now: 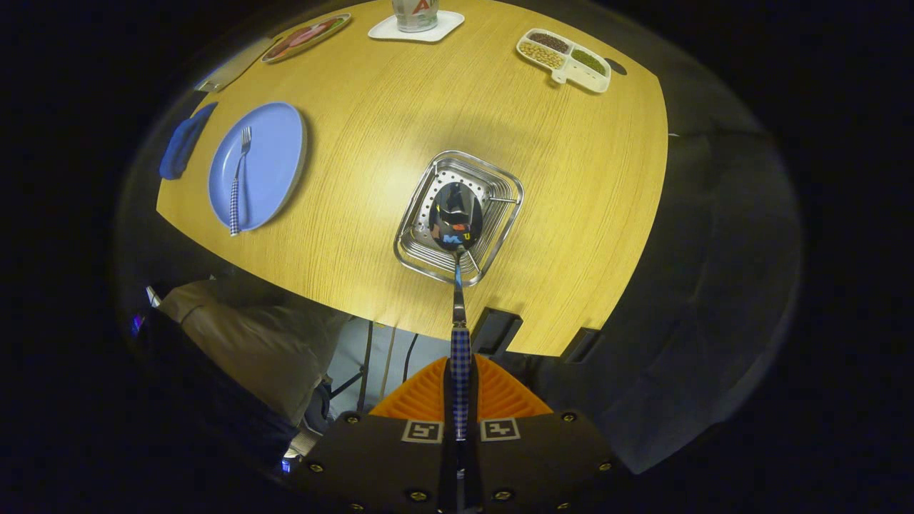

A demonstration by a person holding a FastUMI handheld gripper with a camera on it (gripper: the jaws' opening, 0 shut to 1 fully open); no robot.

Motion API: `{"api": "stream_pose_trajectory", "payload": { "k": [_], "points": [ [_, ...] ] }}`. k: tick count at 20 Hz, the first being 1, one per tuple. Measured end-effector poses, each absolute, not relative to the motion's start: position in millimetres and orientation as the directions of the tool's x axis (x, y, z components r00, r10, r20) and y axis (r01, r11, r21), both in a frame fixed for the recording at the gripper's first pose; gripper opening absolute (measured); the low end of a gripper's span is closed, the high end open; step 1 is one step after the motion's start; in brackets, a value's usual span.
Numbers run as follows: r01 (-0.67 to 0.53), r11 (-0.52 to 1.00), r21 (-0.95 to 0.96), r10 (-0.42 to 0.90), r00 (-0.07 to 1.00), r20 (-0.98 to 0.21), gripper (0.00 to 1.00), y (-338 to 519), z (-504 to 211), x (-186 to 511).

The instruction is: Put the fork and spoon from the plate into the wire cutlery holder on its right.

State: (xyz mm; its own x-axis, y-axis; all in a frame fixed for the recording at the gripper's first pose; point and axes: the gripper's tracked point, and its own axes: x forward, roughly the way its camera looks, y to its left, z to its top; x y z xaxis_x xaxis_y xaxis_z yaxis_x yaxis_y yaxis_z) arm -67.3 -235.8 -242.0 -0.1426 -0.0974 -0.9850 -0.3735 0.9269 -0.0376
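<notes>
My gripper [460, 407] was closed on the spoon [458, 235], both fingers pressing its checked handle. The spoon pointed straight ahead, bowl outward, and its shiny bowl sat over the open top of the wire holder [500, 228]; from this height I could not tell whether it touched the wire. The holder stood on the wooden table [371, 121]. Well to the holder's left lay the blue plate [275, 153] with the fork [238, 178] on it, tines away from me. Beside the plate was a dark blue cloth [184, 141]. Far across the table sat a divided tray [565, 58] of beans.
</notes>
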Motion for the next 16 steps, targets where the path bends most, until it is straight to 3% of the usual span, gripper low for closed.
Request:
{"api": "stream_pose_trajectory", "payload": {
  "k": [12,16],
  "points": [
    [-0.424,0.905,-0.036,-0.188,-0.323,-0.928,0.05,-239,-268,-51],
    [-0.414,0.909,-0.055,-0.204,-0.326,-0.923,0.05,-237,-273,-40]
  ]
}}
